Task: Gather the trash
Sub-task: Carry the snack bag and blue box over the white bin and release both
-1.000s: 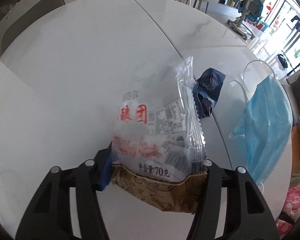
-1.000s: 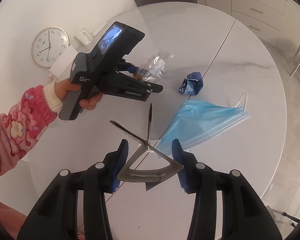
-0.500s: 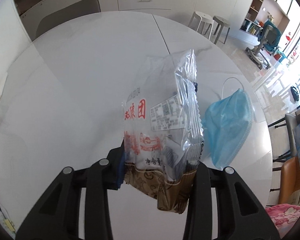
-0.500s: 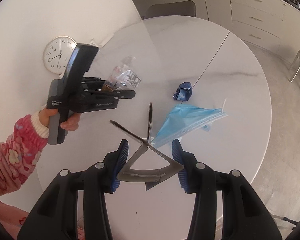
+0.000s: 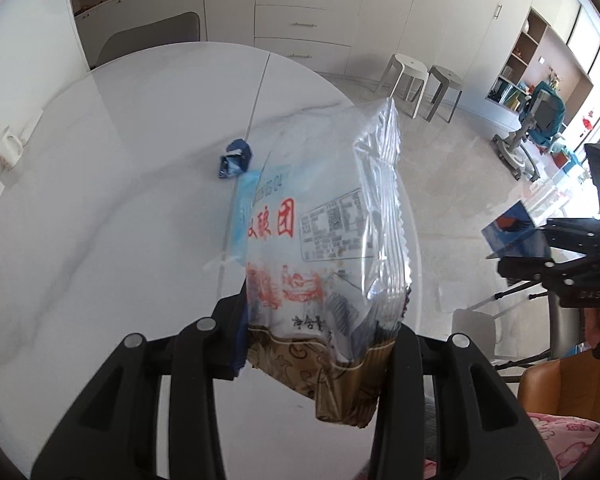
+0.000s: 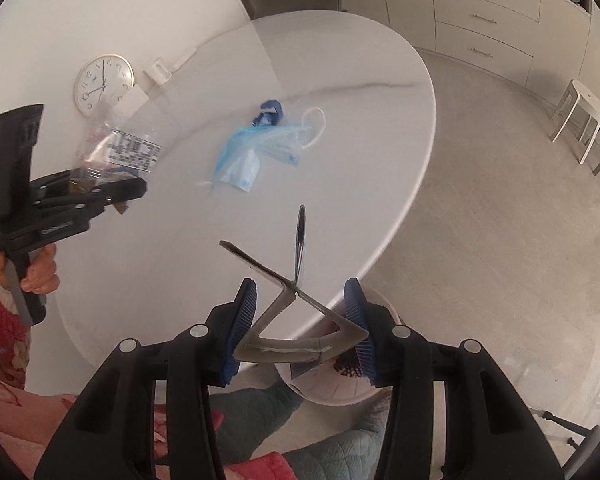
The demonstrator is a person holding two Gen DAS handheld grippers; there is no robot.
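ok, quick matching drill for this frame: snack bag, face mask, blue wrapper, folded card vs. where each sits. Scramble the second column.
1. snack bag
2. face mask
3. blue wrapper
4. folded card

A. in the right tongs
B. crumpled on the table, by the mask's far edge
C. in the left tongs
D. lying on the table, loops loose

Pairs: 1-C, 2-D, 3-B, 4-A

On the bench [image 6: 340,60], a crumpled wrapper [image 6: 269,113] is seen touching a face mask [image 6: 256,148]; two stools [image 5: 424,80] are placed beyond the bench.
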